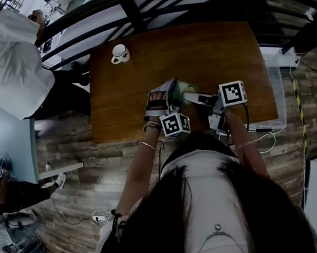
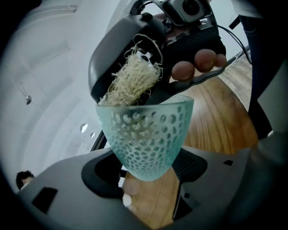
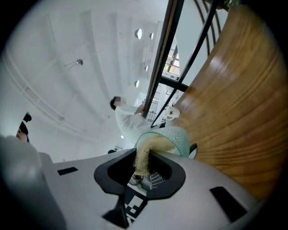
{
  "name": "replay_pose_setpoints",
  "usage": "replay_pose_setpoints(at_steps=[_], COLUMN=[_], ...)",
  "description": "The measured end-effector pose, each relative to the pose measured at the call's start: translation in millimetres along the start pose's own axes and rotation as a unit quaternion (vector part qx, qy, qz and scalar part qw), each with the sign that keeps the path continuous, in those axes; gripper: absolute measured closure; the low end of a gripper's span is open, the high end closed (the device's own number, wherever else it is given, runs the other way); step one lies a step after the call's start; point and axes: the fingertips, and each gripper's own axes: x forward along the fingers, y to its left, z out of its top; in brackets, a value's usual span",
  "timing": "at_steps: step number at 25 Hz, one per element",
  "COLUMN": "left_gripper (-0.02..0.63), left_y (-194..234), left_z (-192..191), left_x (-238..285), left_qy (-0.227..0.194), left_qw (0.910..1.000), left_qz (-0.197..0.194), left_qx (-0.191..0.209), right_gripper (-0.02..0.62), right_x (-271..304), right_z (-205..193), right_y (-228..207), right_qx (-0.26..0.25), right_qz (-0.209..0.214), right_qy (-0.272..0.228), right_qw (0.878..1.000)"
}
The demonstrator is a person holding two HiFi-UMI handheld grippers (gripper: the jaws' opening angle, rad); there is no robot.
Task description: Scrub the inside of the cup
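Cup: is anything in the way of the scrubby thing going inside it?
No, nothing visible. The right gripper holds the fibre scrubber, whose tip dips into the open cup, gripped by the left gripper.

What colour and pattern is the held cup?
Pale translucent green cup, covered in oval dimples; left gripper view shows it best.

Pale green dimpled cup (image 2: 146, 134), translucent, held aloft, straw-coloured fibre scrubber (image 2: 132, 78) w/ tip inside its rim
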Motion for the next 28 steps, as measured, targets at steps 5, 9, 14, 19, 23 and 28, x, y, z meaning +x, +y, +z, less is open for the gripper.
replay_pose_setpoints(at_steps=[5,9,14,19,23,28], left_gripper=[0.272,0.273,0.273,0.273,0.272,0.273], left_y=[-1,-3,-7,-9,-14,-15], left_z=[-4,-3,-2,0,0,3], left_x=[-1,-1,0,0,1,2], left_qy=[-0.002,-0.005,-0.009,-0.010,-0.011,-0.015], left_qw=[0.9998,0.9995,0.9989,0.9984,0.9980,0.9979], left_qz=[-0.014,-0.021,-0.028,-0.034,-0.040,-0.047], left_qx=[0.015,0.024,0.036,0.043,0.048,0.042], right_gripper=[0.511,0.511,0.511,0.511,0.511,0.511], right_x=[7,8,7,1,-4,-12], right_z=[-9,-18,-31,-40,-46,-46], right_y=[-3,-6,-11,-20,-29,-37], right_qx=[-0.073,-0.159,-0.263,-0.328,-0.369,-0.403], right_qz=[-0.035,-0.074,-0.116,-0.146,-0.164,-0.178], right_qy=[0.074,0.152,0.255,0.331,0.384,0.434], right_qw=[0.994,0.973,0.923,0.873,0.831,0.786])
